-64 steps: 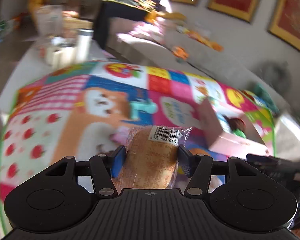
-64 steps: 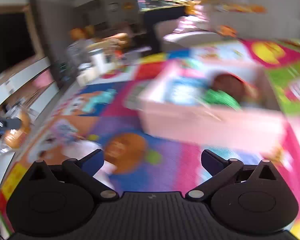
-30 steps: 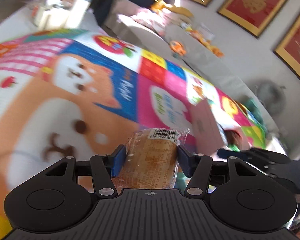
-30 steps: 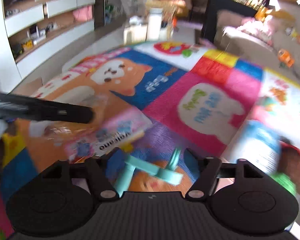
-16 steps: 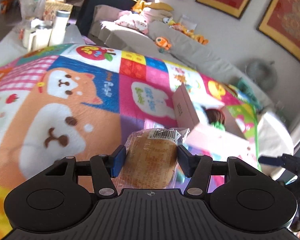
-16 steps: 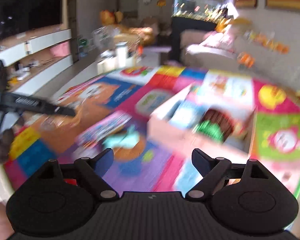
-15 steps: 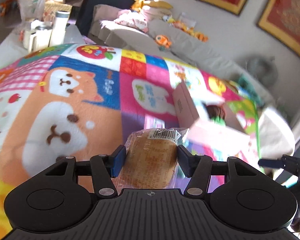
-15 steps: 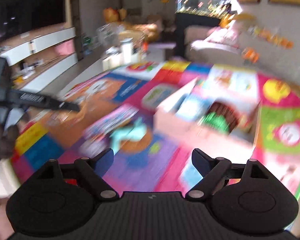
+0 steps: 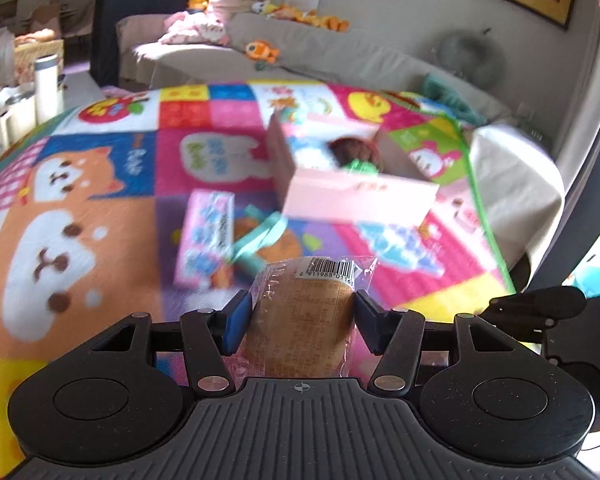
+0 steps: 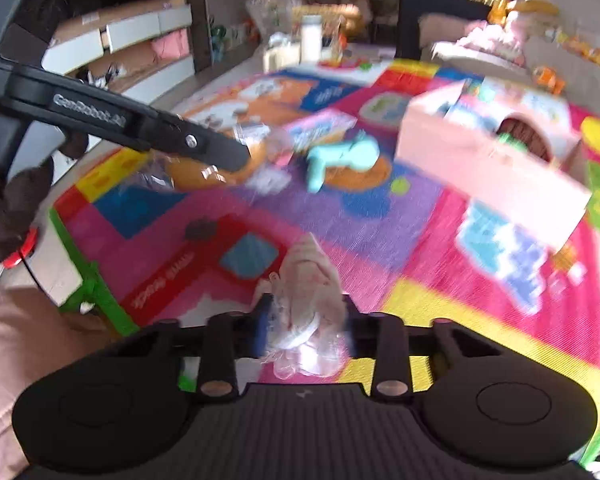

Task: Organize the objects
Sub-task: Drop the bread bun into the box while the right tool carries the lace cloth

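Observation:
My left gripper is shut on a wrapped bread bun with a barcode label, held above the colourful play mat. My right gripper is shut on a clear-wrapped pinkish packet near the mat's front edge. A pink cardboard box with items inside stands on the mat; it also shows in the right wrist view. A teal toy and a pink snack pack lie left of the box. The left gripper's finger crosses the right wrist view with the bun.
A grey sofa with plush toys runs behind the mat. Bottles and cups stand at the far left. Shelving lines the left wall. The mat's green edge lies near my right gripper.
My right gripper was open and empty; now it is shut on the clear-wrapped packet low at the mat's front. My left gripper kept the bun and swung right toward the box.

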`<state>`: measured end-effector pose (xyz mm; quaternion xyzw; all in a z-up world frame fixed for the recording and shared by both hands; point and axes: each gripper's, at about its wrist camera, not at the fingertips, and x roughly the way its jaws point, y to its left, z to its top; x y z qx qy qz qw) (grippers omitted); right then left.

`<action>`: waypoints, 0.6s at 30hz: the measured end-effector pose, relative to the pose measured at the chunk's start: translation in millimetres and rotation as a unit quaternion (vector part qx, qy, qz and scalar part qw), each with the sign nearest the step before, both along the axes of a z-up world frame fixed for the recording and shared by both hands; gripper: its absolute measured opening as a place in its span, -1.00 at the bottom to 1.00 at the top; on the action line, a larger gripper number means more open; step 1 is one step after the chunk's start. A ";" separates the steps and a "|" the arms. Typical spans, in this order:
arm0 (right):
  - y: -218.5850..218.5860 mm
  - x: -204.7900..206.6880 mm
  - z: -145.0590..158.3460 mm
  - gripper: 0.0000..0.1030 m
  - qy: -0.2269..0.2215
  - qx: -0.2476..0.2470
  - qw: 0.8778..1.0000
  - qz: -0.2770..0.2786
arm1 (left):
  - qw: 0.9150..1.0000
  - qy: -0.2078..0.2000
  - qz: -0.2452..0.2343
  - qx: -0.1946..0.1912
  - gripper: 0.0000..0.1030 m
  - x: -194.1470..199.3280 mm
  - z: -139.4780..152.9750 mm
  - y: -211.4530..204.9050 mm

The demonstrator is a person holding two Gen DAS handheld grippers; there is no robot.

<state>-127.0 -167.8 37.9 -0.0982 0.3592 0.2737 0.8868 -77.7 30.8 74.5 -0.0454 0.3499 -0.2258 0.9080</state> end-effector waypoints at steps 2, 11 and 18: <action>-16.0 1.9 14.8 -0.44 -0.024 0.026 0.999 -0.023 | 1.000 -0.009 -0.010 -0.015 0.18 12.9 9.5 -12.1; -107.0 24.5 56.8 -0.45 -0.096 0.120 0.977 -0.149 | 0.988 0.013 -0.046 -0.146 0.18 140.1 26.6 -118.2; -146.5 38.2 39.2 -0.45 -0.078 0.116 0.967 -0.213 | 0.986 0.054 0.023 -0.157 0.40 194.9 -25.7 -181.4</action>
